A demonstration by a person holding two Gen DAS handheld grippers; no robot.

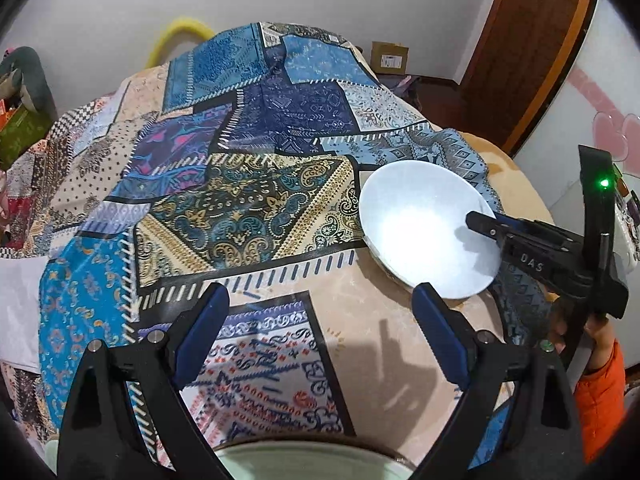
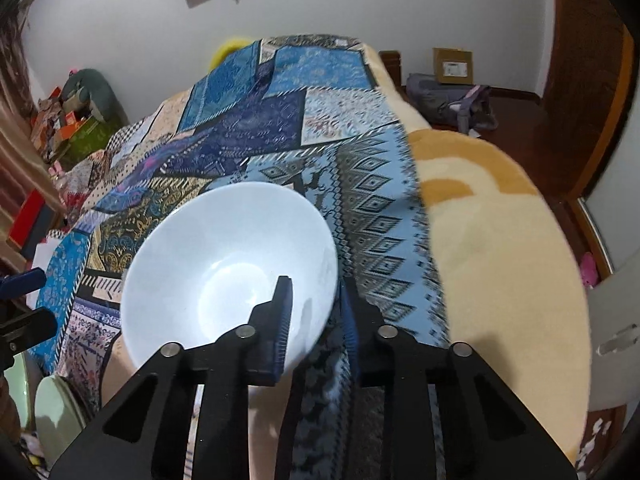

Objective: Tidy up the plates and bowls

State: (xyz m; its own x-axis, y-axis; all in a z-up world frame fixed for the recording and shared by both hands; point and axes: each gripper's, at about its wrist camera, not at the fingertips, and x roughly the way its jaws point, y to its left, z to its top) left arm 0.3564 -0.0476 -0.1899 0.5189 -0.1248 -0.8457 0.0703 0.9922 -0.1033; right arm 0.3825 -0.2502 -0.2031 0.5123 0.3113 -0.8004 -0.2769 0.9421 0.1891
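A white bowl (image 1: pixel 424 236) (image 2: pixel 224 264) sits tilted on the patterned cloth (image 1: pixel 248 208) that covers the bed. My right gripper (image 2: pixel 314 284) is shut on the bowl's near rim, one finger inside the bowl and the other outside against its wall. In the left wrist view the right gripper (image 1: pixel 480 220) comes in from the right onto that rim. My left gripper (image 1: pixel 320 296) stands open over the cloth, left of the bowl, with nothing between its fingers. A pale green plate (image 1: pixel 304 464) (image 2: pixel 52 404) lies just below the left gripper at the near edge.
A cream blanket (image 2: pixel 500 248) covers the bed's right side beyond the cloth. A bag (image 2: pixel 452 100) and a cardboard box (image 2: pixel 454 66) sit on the floor by a wooden door (image 1: pixel 532 52). Boxes and clutter (image 2: pixel 64 124) line the left wall. An orange sleeve (image 1: pixel 600 384) holds the right gripper.
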